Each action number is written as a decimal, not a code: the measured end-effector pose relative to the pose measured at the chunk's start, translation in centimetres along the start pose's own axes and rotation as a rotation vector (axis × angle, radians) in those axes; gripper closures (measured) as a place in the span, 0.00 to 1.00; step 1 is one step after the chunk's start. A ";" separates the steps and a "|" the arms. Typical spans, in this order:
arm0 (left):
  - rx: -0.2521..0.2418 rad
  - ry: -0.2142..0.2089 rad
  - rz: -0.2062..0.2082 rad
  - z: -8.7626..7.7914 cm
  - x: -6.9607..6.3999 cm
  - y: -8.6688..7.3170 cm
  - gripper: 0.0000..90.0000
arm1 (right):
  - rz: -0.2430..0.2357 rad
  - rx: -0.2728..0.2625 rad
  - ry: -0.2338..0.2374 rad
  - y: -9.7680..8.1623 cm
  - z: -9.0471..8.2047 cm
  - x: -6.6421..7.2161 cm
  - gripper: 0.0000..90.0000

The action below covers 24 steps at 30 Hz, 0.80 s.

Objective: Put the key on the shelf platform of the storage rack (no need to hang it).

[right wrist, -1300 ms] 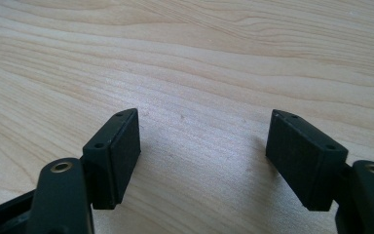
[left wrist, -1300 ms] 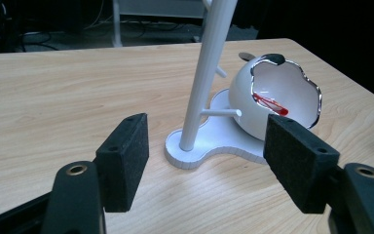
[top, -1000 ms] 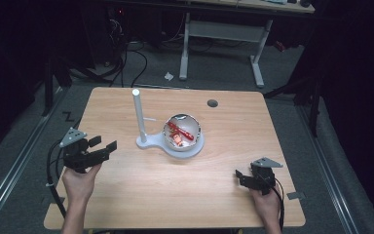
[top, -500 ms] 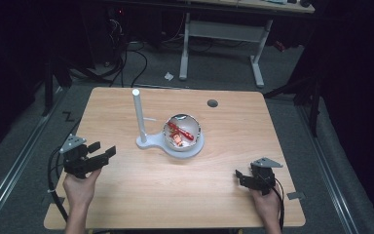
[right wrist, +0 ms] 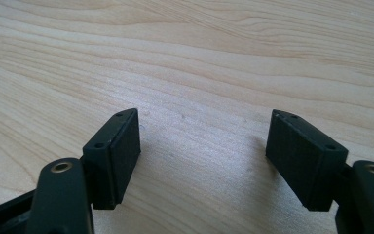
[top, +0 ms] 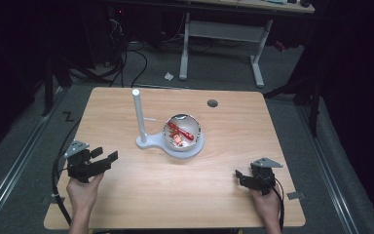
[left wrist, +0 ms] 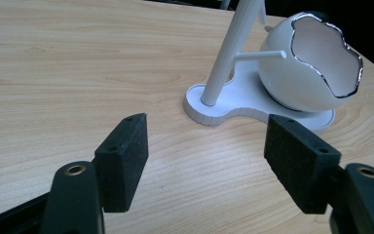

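Both hands idle near the white egg-shaped bowl on its post stand (top: 182, 134): left gripper (top: 108, 157) and right gripper (top: 238, 174), jaws wide, empty. Judged pre-approach; next move calls for reaching to the bowl.

No readable text, label or number shows, as far as the dim views allow.
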<state>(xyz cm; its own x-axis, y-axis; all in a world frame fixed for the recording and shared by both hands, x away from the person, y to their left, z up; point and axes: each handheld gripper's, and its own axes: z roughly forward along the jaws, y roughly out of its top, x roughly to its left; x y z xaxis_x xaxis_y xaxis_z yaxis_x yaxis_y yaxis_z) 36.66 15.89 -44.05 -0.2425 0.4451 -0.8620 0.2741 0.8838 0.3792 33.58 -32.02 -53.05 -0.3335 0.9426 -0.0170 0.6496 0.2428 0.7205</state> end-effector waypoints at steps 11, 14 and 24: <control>0.013 0.023 -0.026 0.5 1.0 -0.9 0.37 | -0.001 0.000 0.001 0.0 0.0 0.0 0.32; 0.011 0.021 -0.011 0.5 1.2 -1.1 0.37 | -0.001 0.000 0.001 0.0 0.0 0.0 0.32; 0.020 0.041 -0.010 1.1 2.2 -2.2 0.37 | -0.001 0.000 0.001 0.0 0.0 0.0 0.32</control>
<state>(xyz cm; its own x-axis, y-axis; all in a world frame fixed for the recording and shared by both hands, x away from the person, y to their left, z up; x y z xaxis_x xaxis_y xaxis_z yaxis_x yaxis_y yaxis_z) 36.57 14.76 -47.12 -0.2836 0.4419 -0.8510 0.2901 0.8854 0.3631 33.55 -32.01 -53.05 -0.3353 0.9420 -0.0173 0.6490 0.2442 0.7206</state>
